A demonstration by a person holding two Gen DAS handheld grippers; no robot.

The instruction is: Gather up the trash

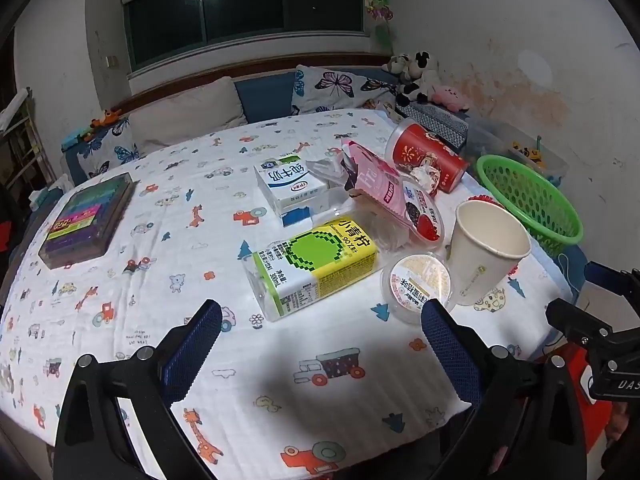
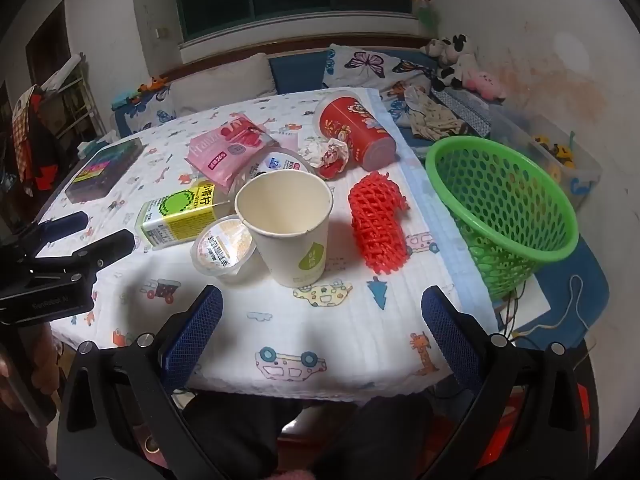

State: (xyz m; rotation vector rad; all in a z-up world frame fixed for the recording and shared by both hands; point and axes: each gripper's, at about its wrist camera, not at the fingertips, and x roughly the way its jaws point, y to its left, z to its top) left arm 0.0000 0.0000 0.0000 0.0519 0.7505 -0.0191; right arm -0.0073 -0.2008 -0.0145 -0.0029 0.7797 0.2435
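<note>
Layout relative to the paper cup (image 2: 286,226), which is standing upright near the front of the table (image 2: 352,344). Touching its left side, a small lidded tub (image 2: 224,248) is sitting; farther left, the juice carton (image 2: 180,216) is lying on its side. Behind the cup, a sealed yogurt cup (image 2: 280,162) and a snack packet (image 2: 228,146) are resting, with a crumpled wrapper (image 2: 328,154) and a toppled tall cup (image 2: 354,132) lying behind and to the right. Just right of the cup, a mesh sleeve (image 2: 376,224) is lying. Farther right, at the table's edge, the basket (image 2: 504,216) is sitting tilted. Far left and behind, a flat box (image 2: 104,170) is lying. A milk carton (image 1: 290,188) is lying behind the juice carton.
</note>
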